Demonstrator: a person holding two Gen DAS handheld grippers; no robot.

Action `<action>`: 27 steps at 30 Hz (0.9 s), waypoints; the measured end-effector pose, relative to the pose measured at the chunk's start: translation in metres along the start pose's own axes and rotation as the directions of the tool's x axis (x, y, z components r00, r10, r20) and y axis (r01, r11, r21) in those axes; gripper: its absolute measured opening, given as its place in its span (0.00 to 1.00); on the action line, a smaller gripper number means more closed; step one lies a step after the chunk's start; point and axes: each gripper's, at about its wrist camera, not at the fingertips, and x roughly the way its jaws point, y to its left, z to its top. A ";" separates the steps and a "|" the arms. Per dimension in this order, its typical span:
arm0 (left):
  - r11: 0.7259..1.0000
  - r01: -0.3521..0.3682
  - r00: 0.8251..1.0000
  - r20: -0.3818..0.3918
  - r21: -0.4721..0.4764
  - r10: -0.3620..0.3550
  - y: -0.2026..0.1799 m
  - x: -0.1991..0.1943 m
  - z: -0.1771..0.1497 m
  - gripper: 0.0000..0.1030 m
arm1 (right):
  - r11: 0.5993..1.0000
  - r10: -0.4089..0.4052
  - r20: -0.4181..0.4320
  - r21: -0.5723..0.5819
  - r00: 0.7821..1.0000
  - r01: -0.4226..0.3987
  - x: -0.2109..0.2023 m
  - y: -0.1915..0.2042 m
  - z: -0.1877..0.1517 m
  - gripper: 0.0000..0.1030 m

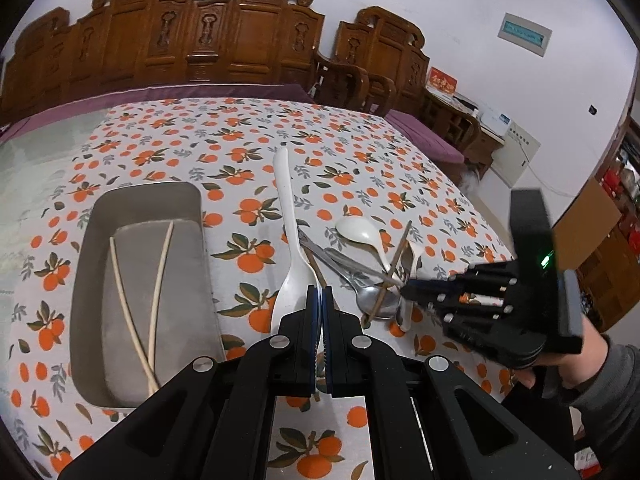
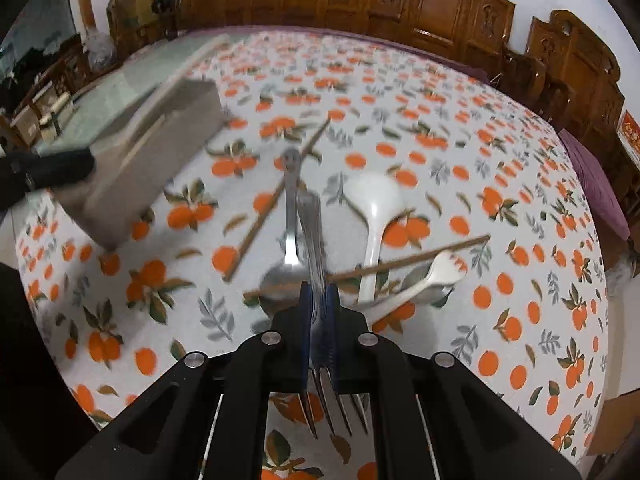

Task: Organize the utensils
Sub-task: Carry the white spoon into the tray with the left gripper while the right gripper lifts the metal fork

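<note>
My left gripper (image 1: 322,290) is shut on the head of a long white plastic fork (image 1: 285,208), held just right of the grey box (image 1: 140,200). Two pale chopsticks (image 1: 160,280) lie crossed inside the box. My right gripper (image 2: 320,292) is shut on a metal fork (image 2: 310,224), tines under the gripper and handle pointing away. Beneath it on the tablecloth lie a metal spoon (image 2: 290,216), a white ceramic spoon (image 2: 374,200), a small white fork (image 2: 436,276) and two brown chopsticks (image 2: 276,196) (image 2: 420,256). In the left wrist view the right gripper (image 1: 404,292) reaches in from the right.
The table carries a cloth printed with oranges (image 1: 224,136). Carved wooden chairs (image 1: 248,40) stand along its far edge. A person's hand and grey sleeve (image 1: 600,372) hold the right gripper. My blurred left gripper (image 2: 80,166) shows beside the box (image 2: 172,132).
</note>
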 end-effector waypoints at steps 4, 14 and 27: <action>1.000 0.001 1.000 0.001 0.004 -0.001 -0.001 -0.001 0.000 0.01 | 1.000 0.002 -0.036 -0.010 0.999 -0.003 0.011 0.001 -0.005 0.08; 1.000 0.005 1.000 -0.002 0.013 -0.005 -0.002 -0.002 -0.001 0.01 | 1.000 0.002 -0.077 -0.028 0.997 -0.004 0.029 0.002 0.007 0.08; 0.999 -0.041 0.999 0.020 0.002 0.041 0.018 -0.021 0.005 0.01 | 0.999 -0.035 0.027 -0.012 0.999 0.035 -0.005 0.005 0.014 0.08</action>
